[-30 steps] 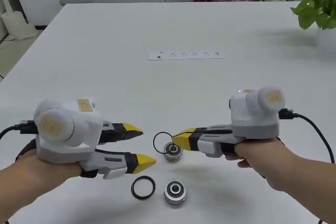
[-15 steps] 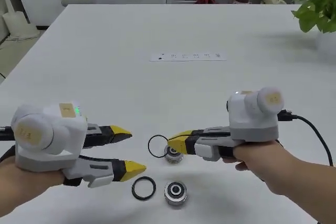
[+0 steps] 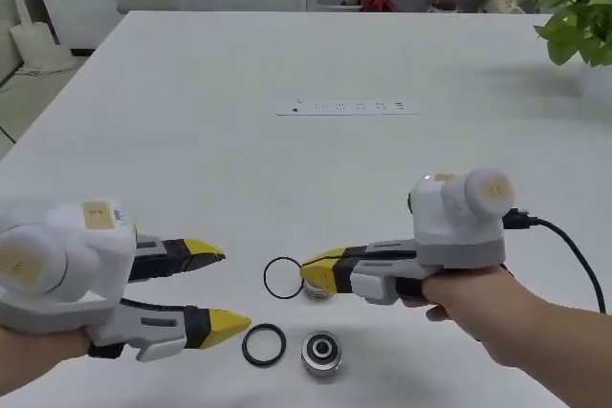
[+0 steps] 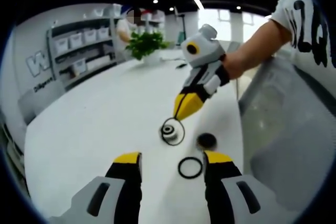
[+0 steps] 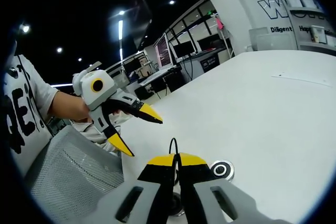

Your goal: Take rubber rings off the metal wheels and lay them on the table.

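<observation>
r gripper point(image 3: 314, 274) had its jaws pinched tight on a thin rubber ring point(image 3: 266, 279), which stuck out past the yellow tips, up off the table point(image 3: 287, 169). right gripper view showed the same: jaws pressed together, ring point(image 5: 174, 148) edge-on btwn them. a metal wheel point(image 3: 320, 295) sat just under the tips, partly hidden; couldn't tell if the ring touched it. in left gripper view the held ring point(image 4: 174, 144) hung from r gripper point(image 4: 185, 109) w/ that wheel point(image 4: 168, 129) seen thru its loop. l gripper point(image 3: 218, 289) was spread wide, holding nothing, off to the left of the ring, not touching it. nearer the person a 2nd ring point(image 3: 245, 344) lay flat on the table, w/ a 2nd wheel point(image 3: 321, 352) just beside it on the right, apart. in left gripper view the 2nd ring point(image 4: 179, 167) lay just ahead of l gripper point(image 4: 173, 157), btwn its tips.
</observation>
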Action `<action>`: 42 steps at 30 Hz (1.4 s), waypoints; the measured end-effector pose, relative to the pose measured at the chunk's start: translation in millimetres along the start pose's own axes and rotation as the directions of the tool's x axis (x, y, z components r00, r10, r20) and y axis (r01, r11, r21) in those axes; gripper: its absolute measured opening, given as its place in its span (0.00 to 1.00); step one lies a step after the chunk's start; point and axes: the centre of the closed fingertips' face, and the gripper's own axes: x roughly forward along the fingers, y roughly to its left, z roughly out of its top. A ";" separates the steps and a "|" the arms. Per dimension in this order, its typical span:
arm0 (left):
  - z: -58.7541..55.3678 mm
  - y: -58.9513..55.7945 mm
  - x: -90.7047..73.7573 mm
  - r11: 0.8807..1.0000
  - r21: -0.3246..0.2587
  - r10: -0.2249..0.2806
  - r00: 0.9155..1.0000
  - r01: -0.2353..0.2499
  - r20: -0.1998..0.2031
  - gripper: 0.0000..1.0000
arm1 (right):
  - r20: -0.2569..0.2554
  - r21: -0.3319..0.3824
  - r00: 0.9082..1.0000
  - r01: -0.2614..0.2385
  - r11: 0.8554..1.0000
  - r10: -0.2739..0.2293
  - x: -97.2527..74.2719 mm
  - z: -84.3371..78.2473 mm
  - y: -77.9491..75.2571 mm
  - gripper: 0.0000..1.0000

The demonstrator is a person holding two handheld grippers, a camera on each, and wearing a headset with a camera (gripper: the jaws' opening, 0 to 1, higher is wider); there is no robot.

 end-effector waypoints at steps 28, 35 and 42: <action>-26.9 -6.2 -22.8 0.999 -0.028 0.031 0.999 -0.032 -0.028 0.48 | -0.111 -0.001 0.991 -0.074 0.997 0.074 22.9 -33.6 26.0 0.00; -31.0 -10.0 -24.3 0.999 -0.031 0.030 0.999 -0.031 -0.033 0.48 | -0.134 0.031 0.988 -0.074 0.997 0.078 25.1 -42.6 25.6 0.00; -31.5 -11.5 -25.4 0.999 -0.031 0.032 0.999 -0.033 -0.033 0.48 | -0.136 0.114 0.988 -0.060 0.992 0.075 26.2 -47.9 20.4 0.00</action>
